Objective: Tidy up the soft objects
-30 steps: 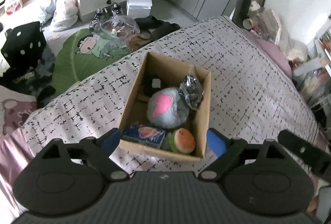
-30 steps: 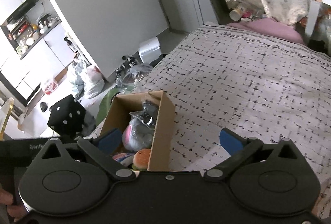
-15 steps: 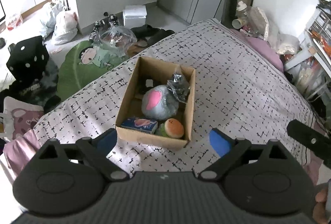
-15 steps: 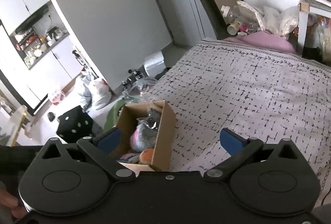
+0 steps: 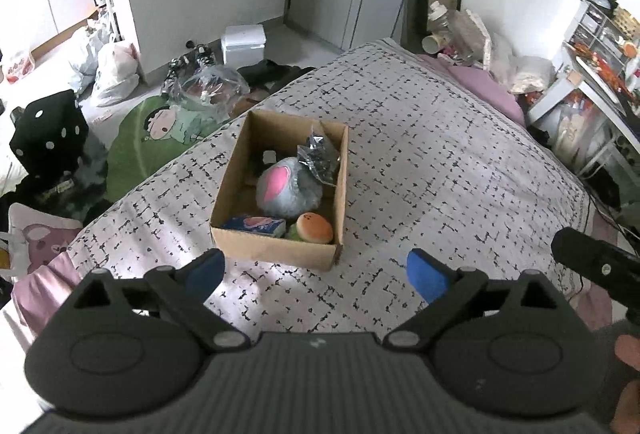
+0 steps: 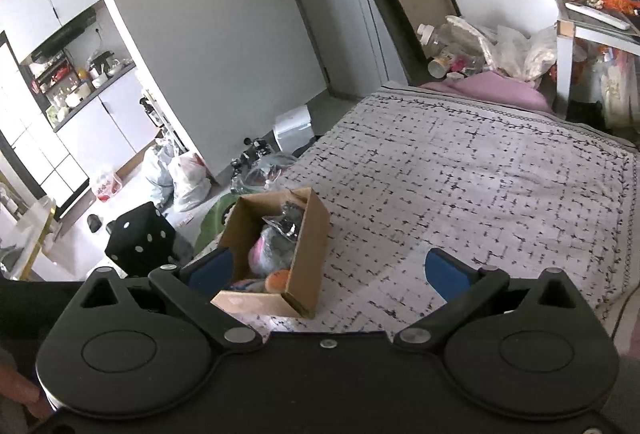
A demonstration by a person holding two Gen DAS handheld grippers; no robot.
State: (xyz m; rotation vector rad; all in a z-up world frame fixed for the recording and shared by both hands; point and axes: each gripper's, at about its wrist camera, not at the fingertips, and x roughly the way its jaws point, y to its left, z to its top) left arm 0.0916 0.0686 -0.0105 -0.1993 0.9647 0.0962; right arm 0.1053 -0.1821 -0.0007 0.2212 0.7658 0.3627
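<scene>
An open cardboard box stands on the patterned bedspread. Inside lie a grey plush with a pink patch, a burger-shaped plush, a blue packet and a crinkled plastic bag. My left gripper hovers above the bed, short of the box's near wall, open with nothing between its fingers. My right gripper is open too and holds nothing. In its view the box sits low and left, beyond the left finger. The right gripper's tip shows at the left view's right edge.
Off the bed's left side, the floor holds a black dotted dice cushion, a green cartoon rug, plastic bags and a white box. A pink pillow and clutter sit at the bed's far end. A desk stands on the right.
Both grippers have drawn back and up from the box, which now looks smaller and farther away. The left jaws stand slightly wider. The box and its contents have not moved.
</scene>
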